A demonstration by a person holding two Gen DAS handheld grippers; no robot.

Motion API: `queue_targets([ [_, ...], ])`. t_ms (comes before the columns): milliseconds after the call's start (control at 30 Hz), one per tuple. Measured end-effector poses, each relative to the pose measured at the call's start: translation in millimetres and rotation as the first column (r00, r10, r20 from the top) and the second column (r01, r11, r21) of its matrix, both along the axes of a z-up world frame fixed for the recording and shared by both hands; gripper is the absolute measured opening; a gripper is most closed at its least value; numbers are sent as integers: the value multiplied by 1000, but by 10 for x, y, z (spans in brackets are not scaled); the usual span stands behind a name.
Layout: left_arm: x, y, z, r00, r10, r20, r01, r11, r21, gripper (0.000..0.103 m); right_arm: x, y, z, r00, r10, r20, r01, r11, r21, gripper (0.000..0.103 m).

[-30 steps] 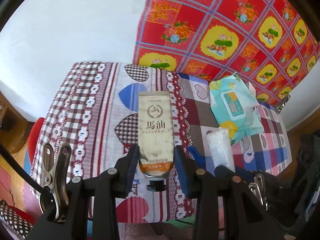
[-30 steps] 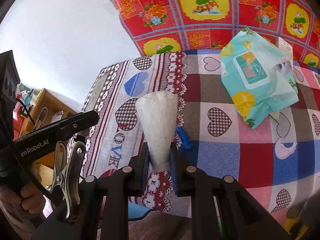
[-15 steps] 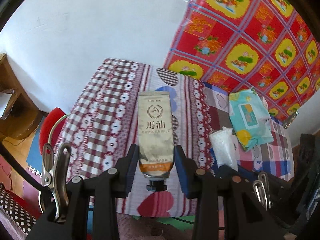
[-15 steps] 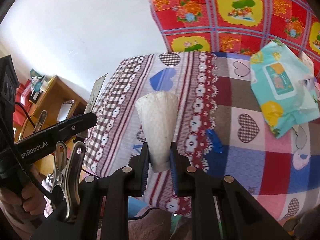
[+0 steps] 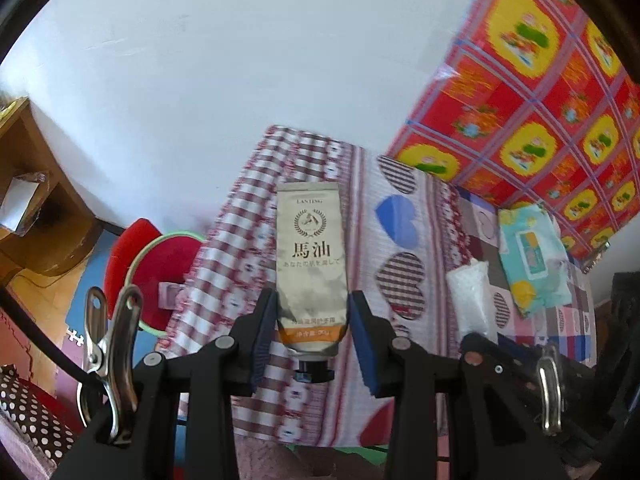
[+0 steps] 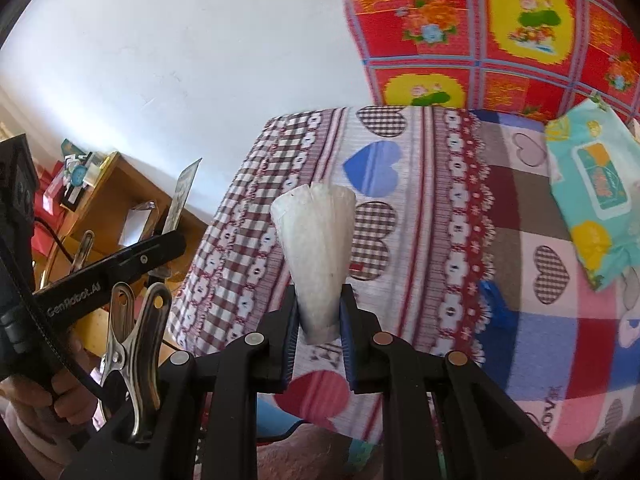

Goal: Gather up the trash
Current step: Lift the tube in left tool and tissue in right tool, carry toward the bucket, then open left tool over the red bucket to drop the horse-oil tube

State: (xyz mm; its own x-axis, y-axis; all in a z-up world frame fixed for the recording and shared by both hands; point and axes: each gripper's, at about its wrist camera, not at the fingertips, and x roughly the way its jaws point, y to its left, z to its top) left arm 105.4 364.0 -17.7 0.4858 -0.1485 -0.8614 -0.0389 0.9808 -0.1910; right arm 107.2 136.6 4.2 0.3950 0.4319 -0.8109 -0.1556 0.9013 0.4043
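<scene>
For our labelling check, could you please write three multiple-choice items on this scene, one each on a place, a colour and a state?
1. Where does the wet-wipes pack lie?
A. on the patterned cloth
B. on the wooden shelf
C. in the red basin

2. What colour is the band at the tube's cap end?
A. green
B. orange
C. blue

3. What does the right gripper hold?
A. nothing
B. a spoon
C. a white wrapper

Answers: 1 A, it rests flat on the cloth; 2 B, orange shows between the left gripper's pads; 3 C, the pads pinch its narrow end.
</scene>
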Motion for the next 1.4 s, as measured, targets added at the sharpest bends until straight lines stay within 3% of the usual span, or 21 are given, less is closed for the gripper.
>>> queue_targets([
  [233,82,633,-175,995,90,-30,-90,996,4,39,114,385,8,999,46,-11,-46,999,-1,20],
  [600,245,1536,-716,971,210,-113,-208,978,26,39,349,962,45,993,114,-9,-114,994,-1,20],
  [1400,854,2192,-1884,938,222,-265,-228,974,9,39,920,1790,43,983,181,12,-180,982,-53,20],
])
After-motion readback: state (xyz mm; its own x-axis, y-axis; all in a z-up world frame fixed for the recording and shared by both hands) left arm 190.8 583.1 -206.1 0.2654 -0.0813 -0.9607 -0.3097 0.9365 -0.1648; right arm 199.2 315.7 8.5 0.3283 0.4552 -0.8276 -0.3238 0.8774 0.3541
